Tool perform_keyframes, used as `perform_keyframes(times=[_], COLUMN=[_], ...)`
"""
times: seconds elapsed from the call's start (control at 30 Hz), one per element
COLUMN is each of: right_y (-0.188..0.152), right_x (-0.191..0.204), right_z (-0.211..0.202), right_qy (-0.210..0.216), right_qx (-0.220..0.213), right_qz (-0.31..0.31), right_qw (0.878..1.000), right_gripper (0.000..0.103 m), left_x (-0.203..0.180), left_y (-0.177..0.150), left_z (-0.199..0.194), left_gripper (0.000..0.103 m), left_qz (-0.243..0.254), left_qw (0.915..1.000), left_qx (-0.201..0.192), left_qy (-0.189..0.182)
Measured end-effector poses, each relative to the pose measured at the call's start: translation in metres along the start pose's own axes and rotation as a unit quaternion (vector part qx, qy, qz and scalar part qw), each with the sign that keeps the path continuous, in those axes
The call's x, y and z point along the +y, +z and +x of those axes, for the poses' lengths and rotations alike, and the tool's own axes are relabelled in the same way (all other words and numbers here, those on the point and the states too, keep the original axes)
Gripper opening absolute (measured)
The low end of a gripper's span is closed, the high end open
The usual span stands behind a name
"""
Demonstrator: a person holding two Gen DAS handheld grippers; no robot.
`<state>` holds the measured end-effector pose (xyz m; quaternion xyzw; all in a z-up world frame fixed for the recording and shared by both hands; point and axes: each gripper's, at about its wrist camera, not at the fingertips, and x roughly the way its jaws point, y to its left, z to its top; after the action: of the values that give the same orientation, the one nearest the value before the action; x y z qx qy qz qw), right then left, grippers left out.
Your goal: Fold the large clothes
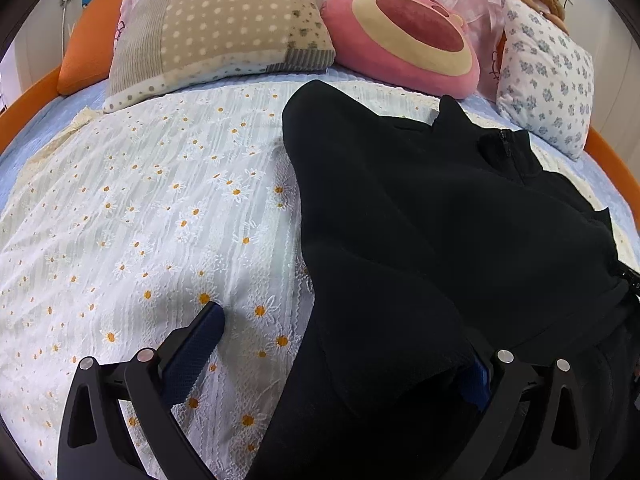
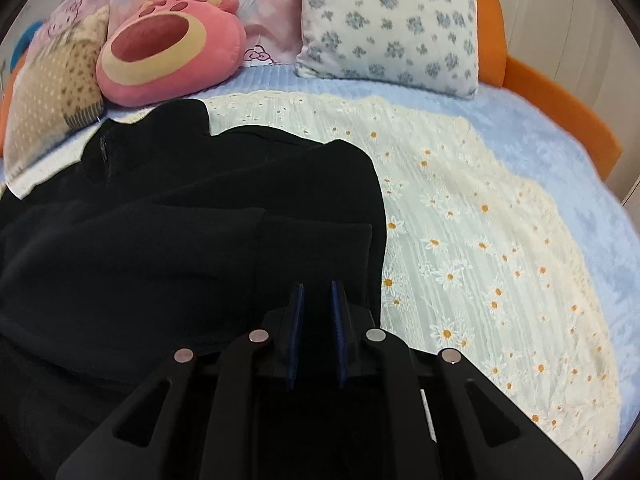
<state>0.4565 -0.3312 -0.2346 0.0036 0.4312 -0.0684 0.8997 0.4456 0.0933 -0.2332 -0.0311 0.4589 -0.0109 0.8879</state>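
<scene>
Black garment (image 2: 192, 216) lies bunched between right tool's (image 2: 318, 292) nearly closed pads.

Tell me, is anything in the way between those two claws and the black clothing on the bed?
Nothing visible. The black fleece garment lies directly between the left claw's wide-apart fingers, and the right claw, nearly closed, sits right over the same fabric. The pink plush cushion and pillows sit clear of it, at the head of the bed.

Both cameras sit low and close over the bed, looking down and ahead toward the pillows. The left one sees the black fleece jacket (image 1: 440, 240) from its left side, the right one from its right. Both show the round pink bear cushion (image 1: 404, 36).
</scene>
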Motion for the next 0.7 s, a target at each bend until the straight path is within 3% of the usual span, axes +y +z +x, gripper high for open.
perform_keyframes(times=[0.17, 0.33, 0.37, 0.4, 0.47, 0.57, 0.7], right_y=[0.003, 0.005, 0.003, -0.001, -0.009, -0.026, -0.061], right_x=[0.0, 0.005, 0.008, 0.012, 0.019, 0.023, 0.005], right_z=[-0.009, -0.05, -0.064, -0.08, -0.105, -0.153, -0.218], right_qy=[-0.005, 0.021, 0.022, 0.021, 0.021, 0.025, 0.062], right_qx=[0.003, 0.0, -0.007, -0.013, -0.027, -0.041, -0.042], right_qz=[0.002, -0.03, -0.049, -0.075, -0.114, -0.156, -0.149], right_qw=[1.0, 0.999, 0.999, 0.997, 0.993, 0.987, 0.986], right_gripper=[0.016, 0.019, 0.032, 0.056, 0.075, 0.074, 0.074], left_x=[-0.003, -0.009, -0.012, -0.015, -0.027, -0.033, -0.015], left_y=[0.004, 0.014, 0.013, 0.012, 0.007, -0.009, -0.049], left_z=[0.001, -0.016, -0.03, -0.042, -0.071, -0.111, -0.166], left_gripper=[0.101, 0.101, 0.101, 0.101, 0.101, 0.101, 0.101], left_qz=[0.004, 0.0, 0.005, 0.016, 0.06, 0.099, 0.102], left_qw=[0.9998, 0.998, 0.9984, 0.9986, 0.9966, 0.9938, 0.9941], left_qx=[0.016, 0.057, 0.047, 0.04, 0.036, 0.034, 0.037], left_qy=[0.012, 0.029, 0.03, 0.031, 0.044, 0.038, -0.005])
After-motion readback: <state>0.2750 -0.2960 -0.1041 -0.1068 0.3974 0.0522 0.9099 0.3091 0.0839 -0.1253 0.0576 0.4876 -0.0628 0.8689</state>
